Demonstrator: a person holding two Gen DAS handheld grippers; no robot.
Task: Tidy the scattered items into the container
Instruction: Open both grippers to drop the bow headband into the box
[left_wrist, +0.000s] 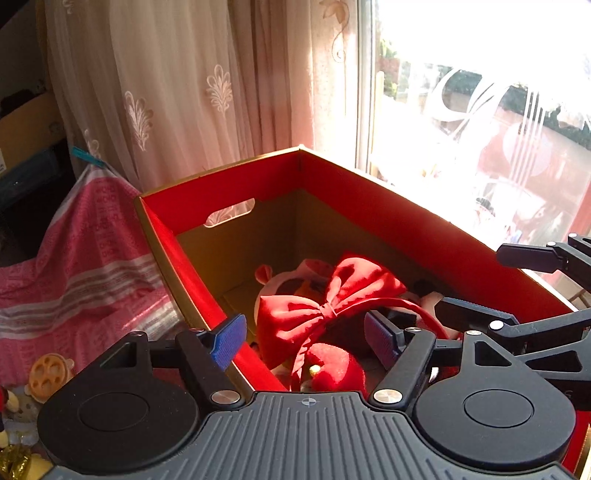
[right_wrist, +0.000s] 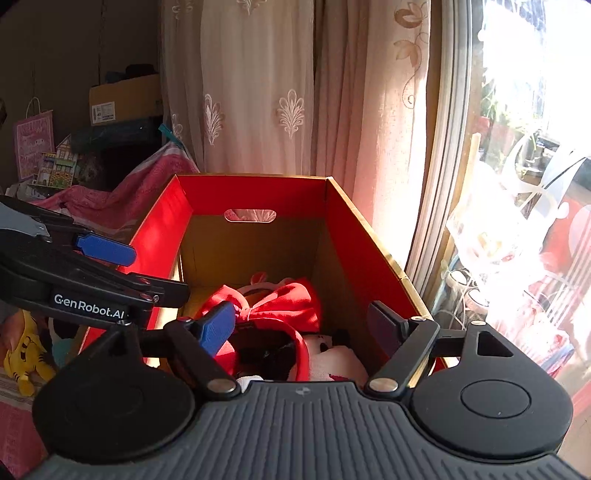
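Note:
A red cardboard box (left_wrist: 332, 177) with a handle slot stands by the window; it also shows in the right wrist view (right_wrist: 255, 192). Inside lie a red bow headband (left_wrist: 325, 302) (right_wrist: 291, 302), a red plush (left_wrist: 336, 365) and a white plush (right_wrist: 332, 354). My left gripper (left_wrist: 306, 338) is open and empty over the box's near left wall. My right gripper (right_wrist: 299, 328) is open and empty above the box; its fingers (left_wrist: 480, 308) reach in from the right in the left wrist view. The left gripper's fingers (right_wrist: 107, 249) show at the left in the right wrist view.
A pink patterned cloth (left_wrist: 85, 258) lies left of the box. A yellow plush (right_wrist: 26, 354) and an orange toy (left_wrist: 50, 376) lie outside the box at the left. Curtains (right_wrist: 258, 92) hang behind; the window (right_wrist: 517, 184) is right.

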